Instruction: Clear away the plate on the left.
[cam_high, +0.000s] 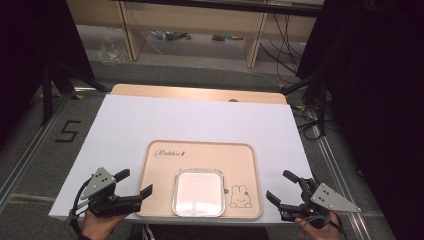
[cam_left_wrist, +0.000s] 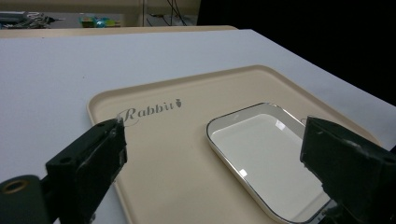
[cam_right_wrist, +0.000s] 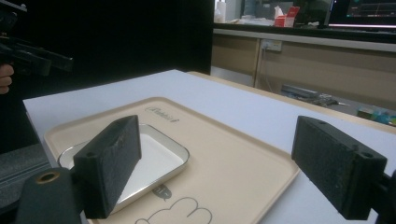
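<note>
Both grippers, left gripper (cam_high: 136, 183) and right gripper (cam_high: 280, 186), are spread wide with nothing held, either side of the beige tray (cam_high: 200, 152) with a small white dish (cam_high: 198, 192) on it.

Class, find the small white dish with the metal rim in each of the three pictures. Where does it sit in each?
High view: white dish at bottom centre, on the beige tray.
Left gripper view: dish right of centre, lower half.
Right gripper view: dish lower left, partly behind a claw jaw.
Shared landmark: the tray's "Rabbit" lettering.
</note>
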